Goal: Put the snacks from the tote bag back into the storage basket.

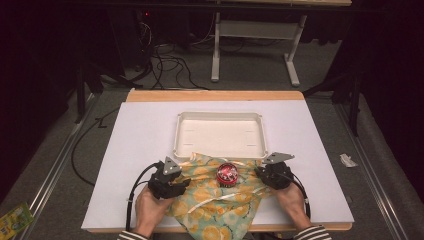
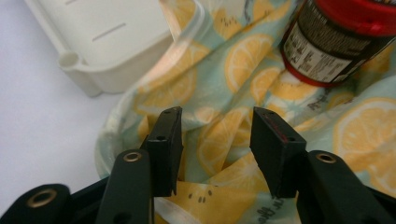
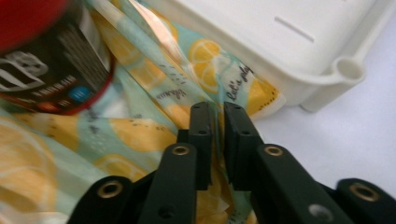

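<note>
Lemon-print cloth (image 1: 220, 205) overhanging table edge (image 1: 215, 228)

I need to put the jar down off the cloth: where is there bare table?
Bare white table lies left of the tray, right of it toward the far right corner, and in a strip behind it. The tray's floor is also empty. The near middle is crowded: lemon-print cloth, red-lidded jar, left gripper and right gripper.

can top (image 2: 341, 42): cut off by upper edge, label blurred
cloth (image 1: 220, 205): near end runs off btm edge
tray (image 3: 289, 42): far part out of frame
</note>
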### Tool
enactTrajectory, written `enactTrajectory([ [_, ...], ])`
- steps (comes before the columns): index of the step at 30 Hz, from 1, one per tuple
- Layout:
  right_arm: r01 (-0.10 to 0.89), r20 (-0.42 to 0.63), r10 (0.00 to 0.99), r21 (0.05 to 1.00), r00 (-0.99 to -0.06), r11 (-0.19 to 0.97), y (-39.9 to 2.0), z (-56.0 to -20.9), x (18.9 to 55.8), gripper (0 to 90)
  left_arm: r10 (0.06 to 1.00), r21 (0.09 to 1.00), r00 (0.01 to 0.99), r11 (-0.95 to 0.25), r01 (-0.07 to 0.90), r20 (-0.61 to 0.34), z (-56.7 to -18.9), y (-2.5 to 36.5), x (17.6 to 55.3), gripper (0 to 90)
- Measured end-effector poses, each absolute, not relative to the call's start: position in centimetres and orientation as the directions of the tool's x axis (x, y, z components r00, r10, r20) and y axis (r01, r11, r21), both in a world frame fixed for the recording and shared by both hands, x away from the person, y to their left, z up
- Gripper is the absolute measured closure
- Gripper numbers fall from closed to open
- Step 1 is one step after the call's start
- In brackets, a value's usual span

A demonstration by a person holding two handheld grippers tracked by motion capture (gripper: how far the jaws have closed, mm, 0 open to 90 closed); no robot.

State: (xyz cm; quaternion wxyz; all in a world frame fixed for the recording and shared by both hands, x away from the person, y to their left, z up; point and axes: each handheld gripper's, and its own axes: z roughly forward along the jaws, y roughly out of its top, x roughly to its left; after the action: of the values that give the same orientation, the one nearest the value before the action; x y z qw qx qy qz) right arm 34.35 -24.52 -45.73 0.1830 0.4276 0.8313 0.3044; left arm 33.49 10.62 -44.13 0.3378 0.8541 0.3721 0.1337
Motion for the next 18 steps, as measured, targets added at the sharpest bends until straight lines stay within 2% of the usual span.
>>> enactTrajectory([
  [6, 0.542, -0.047, 0.796, 0.708, -0.604, 0.453, -23.8, -44.2, 33.0, 74.4, 0.748, 0.647, 0.664, -0.505, 0.572, -0.004, -45.5, 10.3, 33.5, 51.4],
  [10, 0.526, -0.049, 0.771, 0.704, -0.635, 0.477, -22.9, -44.0, 32.6, 70.6, 0.757, 0.635, 0.653, -0.508, 0.582, 0.008, -45.8, 10.2, 33.6, 50.7],
  [14, 0.548, -0.033, 0.767, 0.680, -0.641, 0.487, -22.2, -44.7, 32.8, 65.2, 0.764, 0.628, 0.645, -0.510, 0.588, 0.018, -46.0, 10.1, 33.7, 50.7],
  [18, 0.571, -0.038, 0.773, 0.651, -0.633, 0.500, -22.0, -45.5, 33.3, 65.7, 0.780, 0.621, 0.624, -0.508, 0.597, 0.037, -46.6, 10.2, 33.9, 53.4],
])
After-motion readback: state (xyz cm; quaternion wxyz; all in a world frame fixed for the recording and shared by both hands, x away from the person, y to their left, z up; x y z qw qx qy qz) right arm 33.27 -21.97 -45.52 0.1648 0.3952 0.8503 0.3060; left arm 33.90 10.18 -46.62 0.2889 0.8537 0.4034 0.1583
